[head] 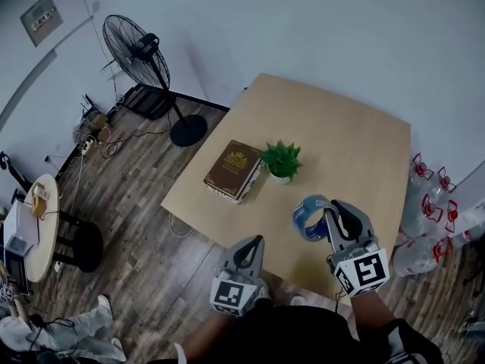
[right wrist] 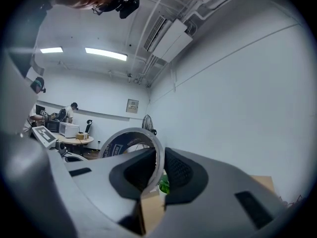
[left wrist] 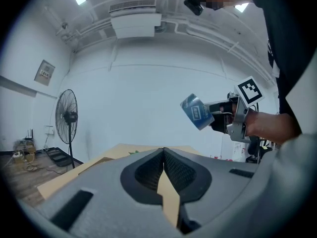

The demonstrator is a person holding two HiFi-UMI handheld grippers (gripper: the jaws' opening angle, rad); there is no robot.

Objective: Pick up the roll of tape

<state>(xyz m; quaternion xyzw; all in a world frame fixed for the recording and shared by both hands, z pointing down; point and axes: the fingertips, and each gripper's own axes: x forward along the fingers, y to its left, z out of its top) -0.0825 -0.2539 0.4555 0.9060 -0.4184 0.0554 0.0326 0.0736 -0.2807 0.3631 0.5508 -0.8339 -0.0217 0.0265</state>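
Note:
The roll of tape (head: pixel 309 217), blue with a pale rim, hangs in the air above the near edge of the wooden table (head: pixel 341 127). My right gripper (head: pixel 333 208) is shut on the roll's wall. In the right gripper view the roll (right wrist: pixel 130 140) stands upright, its rim pinched between the jaws of the right gripper (right wrist: pixel 159 152). The left gripper view shows the roll (left wrist: pixel 196 111) held up high by the right gripper (left wrist: pixel 218 114). My left gripper (head: pixel 254 243) hovers off the table's near edge, left of the roll; its jaws (left wrist: pixel 163 150) meet at the tips with nothing between them.
A brown book (head: pixel 233 170) and a small potted plant (head: pixel 281 160) sit on the table's left part. A standing fan (head: pixel 140 51) is on the floor at the back left. Water bottles (head: pixel 432 203) crowd the floor at the right. A round side table (head: pixel 30 226) and a stool (head: pixel 79 245) stand at left.

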